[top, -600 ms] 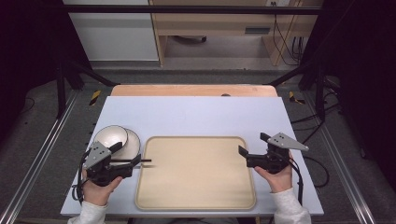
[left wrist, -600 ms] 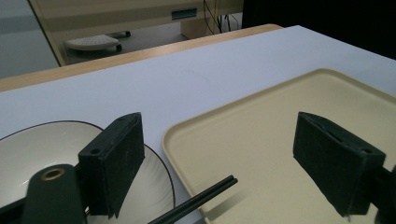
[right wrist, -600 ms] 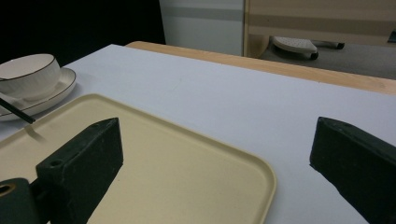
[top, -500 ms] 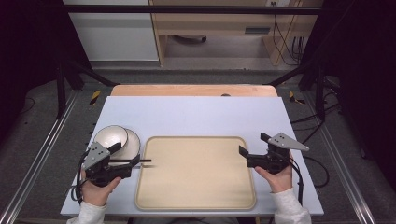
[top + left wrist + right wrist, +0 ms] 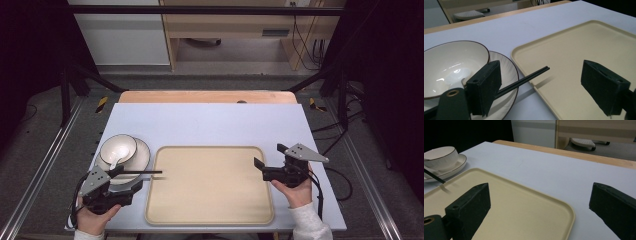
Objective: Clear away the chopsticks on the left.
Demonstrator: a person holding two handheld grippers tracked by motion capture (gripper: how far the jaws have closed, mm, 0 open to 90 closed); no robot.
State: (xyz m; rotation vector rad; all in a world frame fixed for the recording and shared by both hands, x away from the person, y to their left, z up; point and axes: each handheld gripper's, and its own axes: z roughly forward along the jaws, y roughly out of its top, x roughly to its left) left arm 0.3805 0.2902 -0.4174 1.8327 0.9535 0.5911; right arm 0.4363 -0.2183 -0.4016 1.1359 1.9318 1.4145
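Since the chopsticks [image 5: 524,80] lie across the plate [image 5: 506,75] rim at ten o'clock of the tray [image 5: 210,185], pointing toward three, your left gripper [image 5: 127,185] is nearer, jaws wide and empty. The bowl [image 5: 117,149] holds a spoon [image 5: 455,77]. Your right gripper [image 5: 260,167] gapes, empty.

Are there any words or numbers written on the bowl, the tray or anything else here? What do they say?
No words or numbers can be read.
The white dark-rimmed bowl: plain, no writing.
The white ribbed plate under it: no writing.
The flat beige plastic tray: no label.
The black chopsticks: no marks.
The grey label on the wooden furniture behind the table: too small and blurred to read.
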